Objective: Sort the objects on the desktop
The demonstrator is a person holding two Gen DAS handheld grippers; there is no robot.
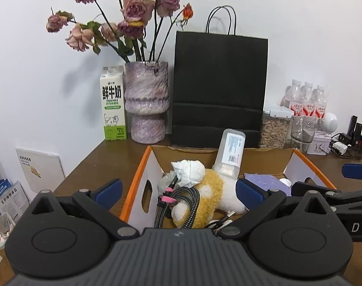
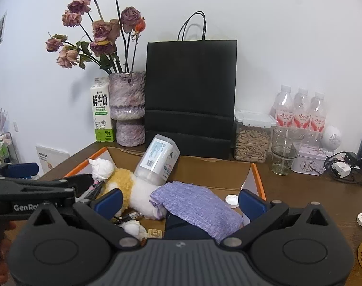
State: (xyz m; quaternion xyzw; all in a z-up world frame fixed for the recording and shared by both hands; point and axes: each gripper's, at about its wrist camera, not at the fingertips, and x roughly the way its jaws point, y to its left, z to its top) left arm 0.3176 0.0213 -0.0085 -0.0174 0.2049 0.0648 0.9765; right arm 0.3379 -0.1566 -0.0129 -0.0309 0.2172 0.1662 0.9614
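An open cardboard box (image 1: 138,174) with orange edges sits on the brown desk. Inside lie a yellow-and-white plush toy (image 1: 212,186), a crumpled tissue (image 1: 188,171), a braided cable (image 1: 190,205) and a clear labelled container (image 1: 231,152) leaning on the far wall. My left gripper (image 1: 178,189) hangs open over the box's left half, with nothing between its pads. In the right wrist view, my right gripper (image 2: 181,202) stands wide open above a purple knitted cloth (image 2: 195,202) that rests in the box (image 2: 257,176); the pads do not touch it. A white cap (image 2: 231,200) lies beside the cloth.
Behind the box stand a black paper bag (image 2: 190,95), a purple vase (image 2: 127,109) of dried roses and a milk carton (image 2: 101,114). To the right are a seed jar (image 2: 252,140), a glass (image 2: 284,150), water bottles (image 2: 300,112), a tin (image 2: 309,159) and chargers (image 2: 340,169).
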